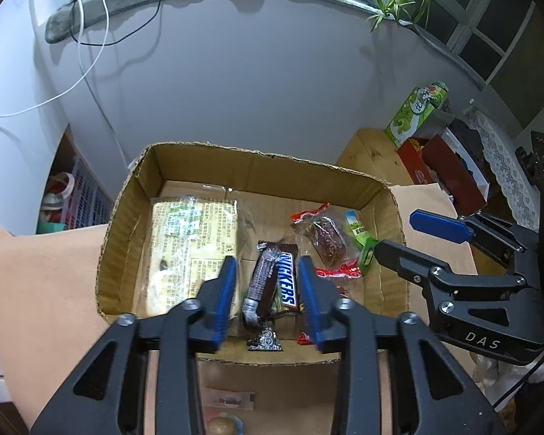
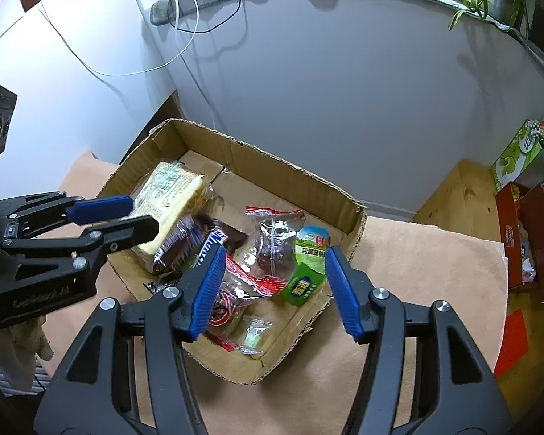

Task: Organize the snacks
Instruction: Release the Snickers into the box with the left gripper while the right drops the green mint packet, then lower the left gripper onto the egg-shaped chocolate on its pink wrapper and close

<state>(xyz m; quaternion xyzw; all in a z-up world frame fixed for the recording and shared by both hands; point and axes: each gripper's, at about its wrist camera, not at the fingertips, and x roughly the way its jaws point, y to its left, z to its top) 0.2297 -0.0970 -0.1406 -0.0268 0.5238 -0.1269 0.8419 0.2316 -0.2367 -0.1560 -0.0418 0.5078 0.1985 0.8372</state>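
brown corrugated cardboard box (image 1: pixel 134 224) sits on a tan sheet over the tabletop (image 1: pixel 47 275) and already holds most of the snacks: a big clear pack of pale crackers (image 1: pixel 190 239) at its left, a snickers bar (image 1: pixel 285 279) leaning on a dark silver-patterned bar (image 1: pixel 261 275) in the middle, a brown cake in red-edged clear wrap (image 1: pixel 326 241), and a green packet (image 2: pixel 306 268) with chinese lettering at the right. by my judgement the sorting is well along, though two small items (image 1: pixel 228 402) lie outside the near wall.

the left claw (image 1: pixel 268 290) hangs open around the two bars, not visibly pinching them. the right claw (image 2: pixel 272 282) is wide open above the box's near right corner, holding nothing.

readable writing: "snickers", and "das" on the right claw's body.
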